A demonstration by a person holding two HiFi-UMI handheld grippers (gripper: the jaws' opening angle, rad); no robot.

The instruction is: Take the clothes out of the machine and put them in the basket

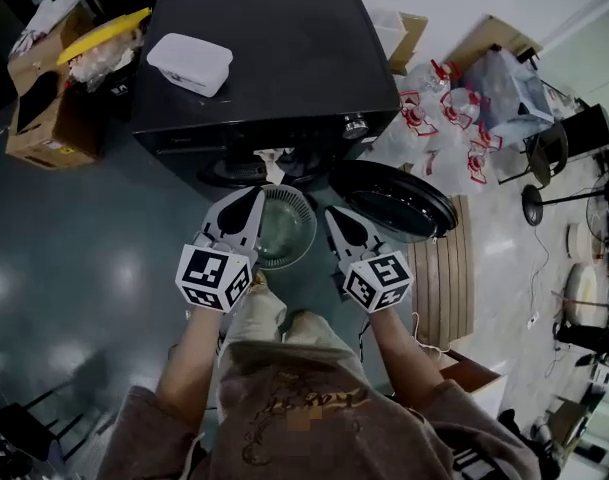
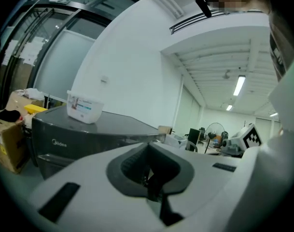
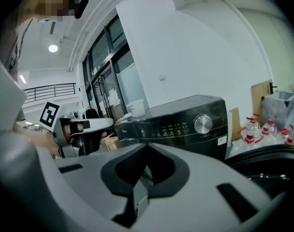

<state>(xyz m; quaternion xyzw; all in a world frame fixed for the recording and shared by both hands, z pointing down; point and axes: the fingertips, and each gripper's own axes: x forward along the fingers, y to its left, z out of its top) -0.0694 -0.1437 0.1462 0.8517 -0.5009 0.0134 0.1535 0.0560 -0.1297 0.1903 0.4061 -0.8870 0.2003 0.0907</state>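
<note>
Glossy floor (image 1: pixel 84 258) w/ cardboard box (image 1: pixel 44 118) L of machine (image 1: pixel 274 58), door (image 1: pixel 394 200) open R.

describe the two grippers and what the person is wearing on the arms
Both the left gripper and right gripper are white, tapering shells with dark inlays around ribbed pads. Each carries a white cube printed with black square markers. The sleeves belong to a brownish-grey sweatshirt.
</note>
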